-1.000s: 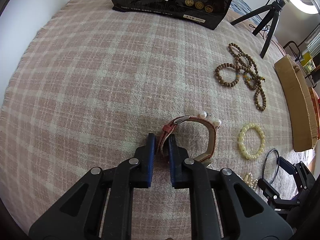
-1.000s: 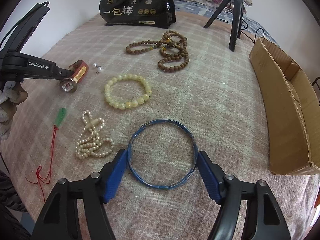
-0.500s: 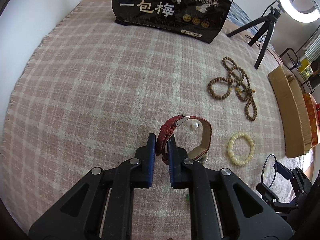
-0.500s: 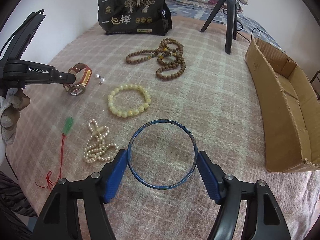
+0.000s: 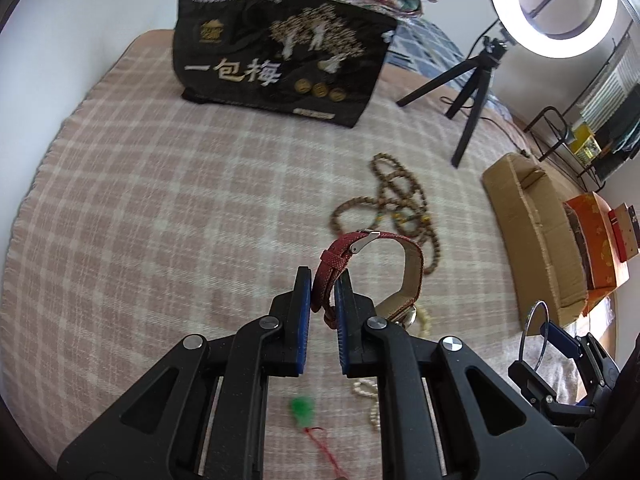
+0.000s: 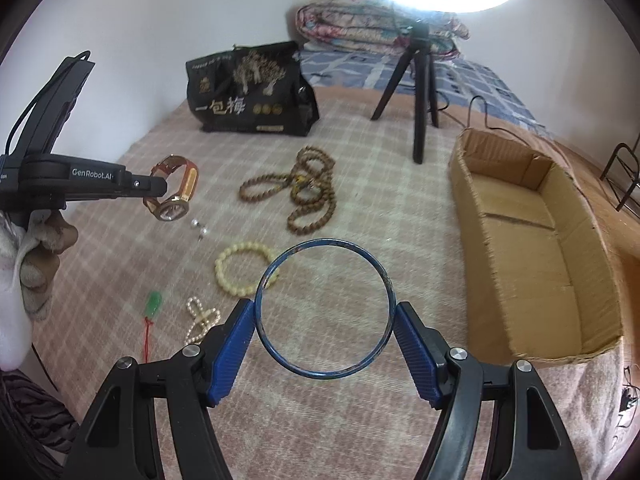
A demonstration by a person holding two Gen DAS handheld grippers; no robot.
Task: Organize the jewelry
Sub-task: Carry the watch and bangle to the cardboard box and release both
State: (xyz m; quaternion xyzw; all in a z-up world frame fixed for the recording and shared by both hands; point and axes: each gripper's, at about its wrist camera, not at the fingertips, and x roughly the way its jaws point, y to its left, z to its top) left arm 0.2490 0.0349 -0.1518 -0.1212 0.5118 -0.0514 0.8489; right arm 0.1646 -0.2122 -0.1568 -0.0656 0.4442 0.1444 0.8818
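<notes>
My left gripper (image 5: 323, 285) is shut on the red strap of a wristwatch (image 5: 404, 268), which hangs clear of the plaid blanket; the right wrist view shows the same watch (image 6: 176, 186) at the left gripper (image 6: 154, 188). My right gripper (image 6: 325, 320) is shut on a thin blue bangle (image 6: 325, 309), pads pressing its two sides, lifted off the bed. On the blanket lie brown bead strands (image 6: 304, 192), a yellow bead bracelet (image 6: 240, 268), a pearl string (image 6: 198, 320), two loose pearls (image 6: 199, 227) and a green pendant on red cord (image 6: 153, 304).
An open cardboard box (image 6: 532, 236) stands on the bed at the right. At the back stand a black printed bag (image 6: 248, 90), a tripod (image 6: 418, 92) under a ring light, and folded quilts (image 6: 372, 24). A gloved hand (image 6: 36, 256) holds the left gripper.
Both grippers have risen off the blanket, lifting the watch and the blue bangle. Both cameras tilted up, showing more of the back of the bed.
</notes>
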